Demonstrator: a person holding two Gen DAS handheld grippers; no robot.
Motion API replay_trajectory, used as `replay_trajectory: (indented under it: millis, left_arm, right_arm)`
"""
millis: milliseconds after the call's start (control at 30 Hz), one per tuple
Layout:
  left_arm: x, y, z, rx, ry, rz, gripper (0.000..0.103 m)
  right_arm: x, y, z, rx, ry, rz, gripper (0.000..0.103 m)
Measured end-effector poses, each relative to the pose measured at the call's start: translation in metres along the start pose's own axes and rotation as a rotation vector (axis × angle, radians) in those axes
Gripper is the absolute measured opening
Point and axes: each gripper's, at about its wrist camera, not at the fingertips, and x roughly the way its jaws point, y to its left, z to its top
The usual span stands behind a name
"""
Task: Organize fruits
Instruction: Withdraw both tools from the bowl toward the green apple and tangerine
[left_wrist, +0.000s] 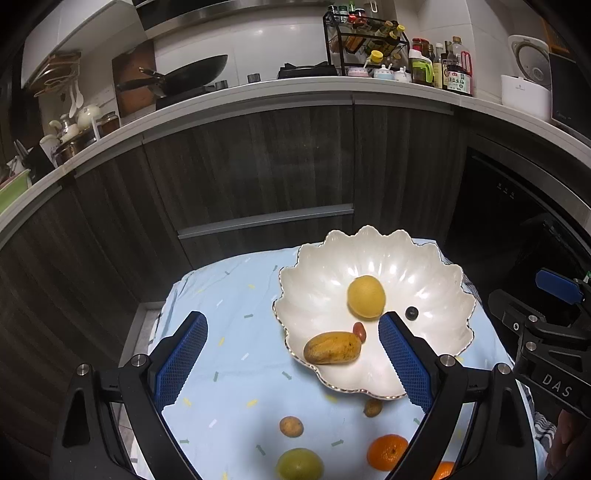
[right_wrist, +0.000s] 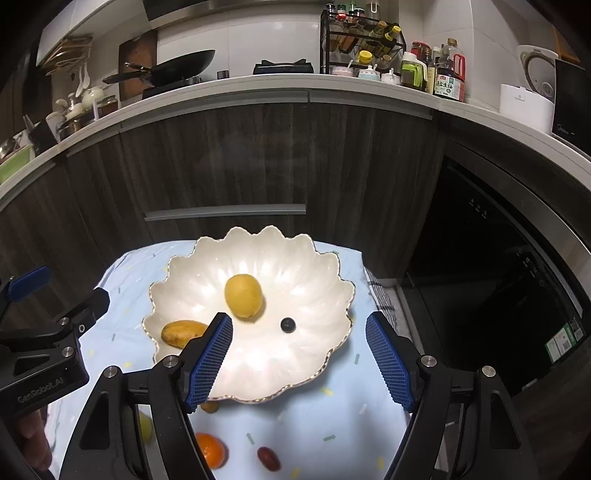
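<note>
A white scalloped bowl (left_wrist: 417, 266) (right_wrist: 295, 258) sits on a light blue cloth. In it lie a lemon (left_wrist: 366, 297) (right_wrist: 243, 295), a brown-yellow mango (left_wrist: 331, 348) (right_wrist: 183, 333), a blueberry (left_wrist: 411, 312) (right_wrist: 287, 325) and a small red fruit (left_wrist: 359, 330). On the cloth in front lie two small brown fruits (left_wrist: 291, 426) (left_wrist: 372, 407), a green fruit (left_wrist: 299, 464), a mandarin (left_wrist: 388, 452) (right_wrist: 211, 449) and a dark red fruit (right_wrist: 268, 458). My left gripper (left_wrist: 291, 354) is open and empty above the bowl's near left rim. My right gripper (right_wrist: 299, 354) is open and empty over the bowl's near part.
The cloth-covered table (left_wrist: 229, 302) stands before dark wood kitchen cabinets (left_wrist: 258, 166). A dark oven (right_wrist: 498, 277) is at the right. The counter above holds a wok (left_wrist: 192, 74), bottles and a rice cooker.
</note>
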Motion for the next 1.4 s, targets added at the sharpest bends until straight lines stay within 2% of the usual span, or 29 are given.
replay_trajectory:
  millis: [733,1000,1300,1400]
  left_arm:
    - [-0.014,0.016,-0.040,0.015,0.035,-0.010,0.095]
    - [-0.014,0.020,-0.056,0.027,0.038,-0.041,0.095]
    - [-0.011,0.020,-0.071,0.058,0.053,-0.054,0.095]
    - [-0.008,0.019,-0.078,0.073,0.068,-0.062,0.095]
  right_arm:
    - [-0.018,0.023,-0.040,-0.024,0.040,-0.010,0.075]
    - [-0.026,0.026,-0.058,0.013,0.029,-0.041,0.075]
    - [-0.027,0.022,-0.078,0.060,0.057,-0.079,0.075]
    - [-0.026,0.024,-0.084,0.061,0.059,-0.092,0.083]
